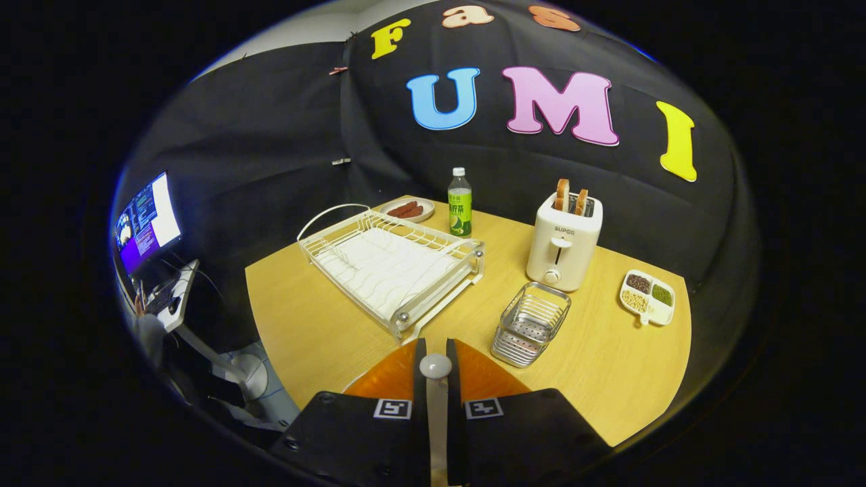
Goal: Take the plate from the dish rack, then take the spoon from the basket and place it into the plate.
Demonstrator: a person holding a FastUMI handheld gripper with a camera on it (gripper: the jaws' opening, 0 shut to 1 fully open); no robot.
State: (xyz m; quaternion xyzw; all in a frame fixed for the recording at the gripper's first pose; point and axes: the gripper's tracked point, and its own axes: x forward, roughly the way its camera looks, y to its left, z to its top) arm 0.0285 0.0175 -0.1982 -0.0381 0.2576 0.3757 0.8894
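Far off to the left of the fingers, beyond the worktop (325,318) edge: a lit monitor (147,222) on a stand, with a keyboard (166,294) below it. Screen content not legible.

Ahead and slightly left of the fingers: white wire dish rack (389,260) sitting flat on the worktop, its near corner just beyond the fingertips. No plate standing in its slots that I can make out. Behind the rack, at the far worktop edge: small plate with brown sausages (408,210); just beside it to the right, a green-label bottle (460,203) with a white cap, upright.

Centre: gripper (435,368) with both fingers closed tight on a spoon (436,392). Round spoon end sticks up between the fingertips, handle runs back down the narrow gap between the two fingers. Directly under the fingers, an orange plate (379,379) on the worktop, showing on both sides of them; spoon is held above it, contact with the plate can't be told.

Just ahead and right of the fingers: metal wire basket (531,325), nothing visible in it. Beyond the basket: white toaster (563,247) with two toast slices (572,196) sticking up from the slots.

Well right of the fingers, near the worktop edge: white divided dish (647,297) with three compartments holding dark, green and pale beans.
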